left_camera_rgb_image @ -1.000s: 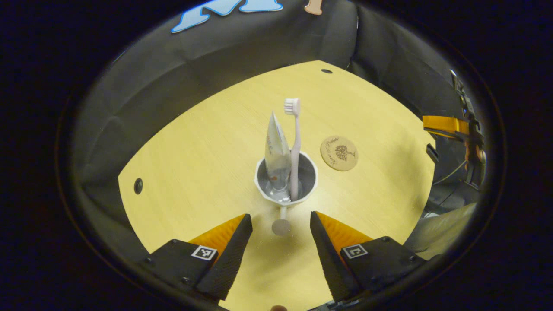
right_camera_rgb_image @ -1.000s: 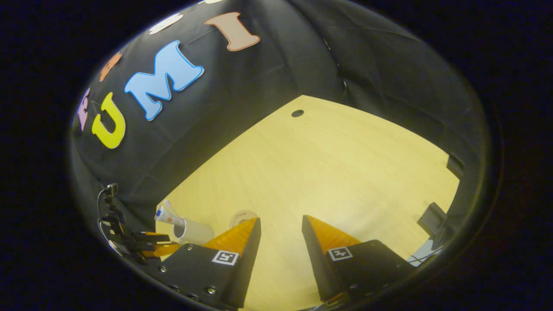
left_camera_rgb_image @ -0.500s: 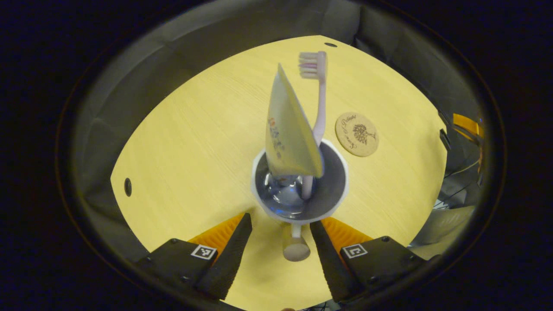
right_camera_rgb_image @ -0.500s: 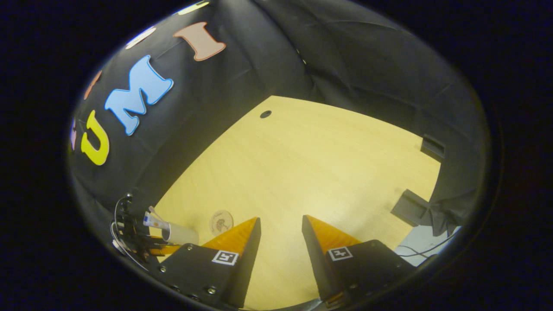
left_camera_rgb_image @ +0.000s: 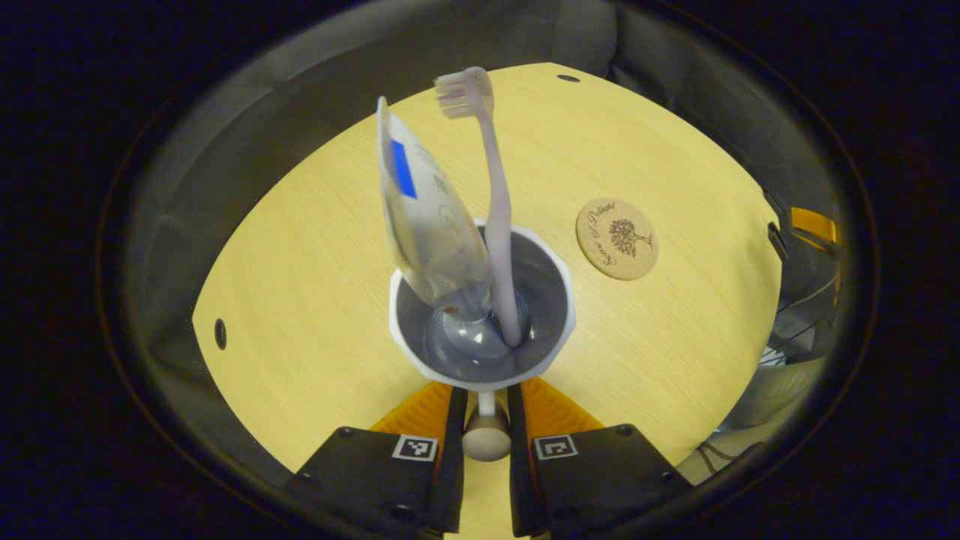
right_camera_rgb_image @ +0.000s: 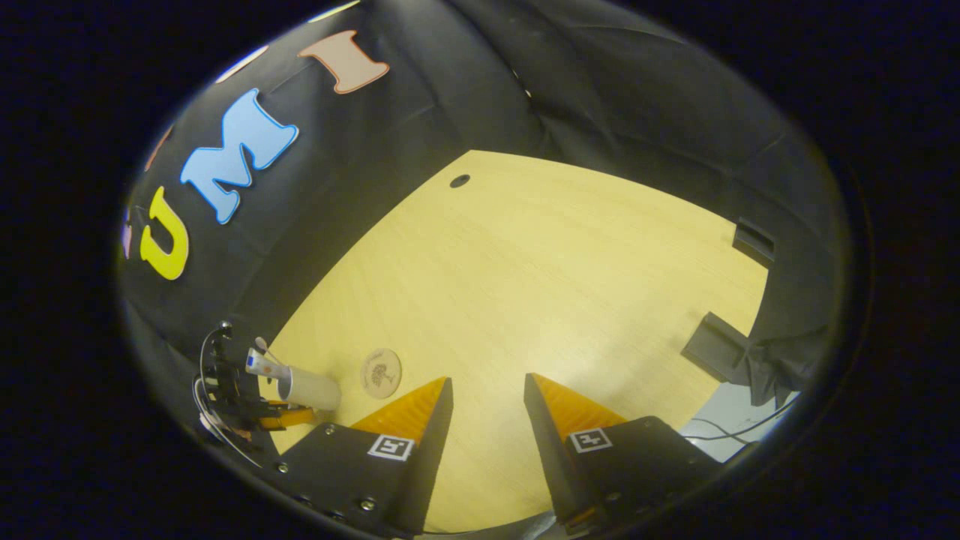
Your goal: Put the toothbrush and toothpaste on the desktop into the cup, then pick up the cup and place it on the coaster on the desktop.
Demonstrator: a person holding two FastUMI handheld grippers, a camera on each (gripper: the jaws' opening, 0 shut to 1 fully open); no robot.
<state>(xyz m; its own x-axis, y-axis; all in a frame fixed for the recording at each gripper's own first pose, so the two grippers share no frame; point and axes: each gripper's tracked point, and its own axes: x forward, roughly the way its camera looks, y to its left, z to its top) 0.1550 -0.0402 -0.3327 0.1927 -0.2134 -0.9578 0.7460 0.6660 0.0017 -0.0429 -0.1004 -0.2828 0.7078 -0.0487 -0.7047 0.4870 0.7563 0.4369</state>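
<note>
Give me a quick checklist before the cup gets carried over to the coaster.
1. Toothbrush in the cup: ok.
2. Toothpaste in the cup: ok.
3. Left gripper closed on the cup's handle knob: ok, a finger on each side.
4. Coaster bare and ready: ok.
5. Right gripper out of the way: ok, open, apart from the cup.
6. Cup lifted off the desktop: cannot tell.

Toothpaste (left_camera_rgb_image: 431, 225) cap end hidden inside cup (left_camera_rgb_image: 480, 373); coaster (left_camera_rgb_image: 616, 238) lettering too small.
</note>
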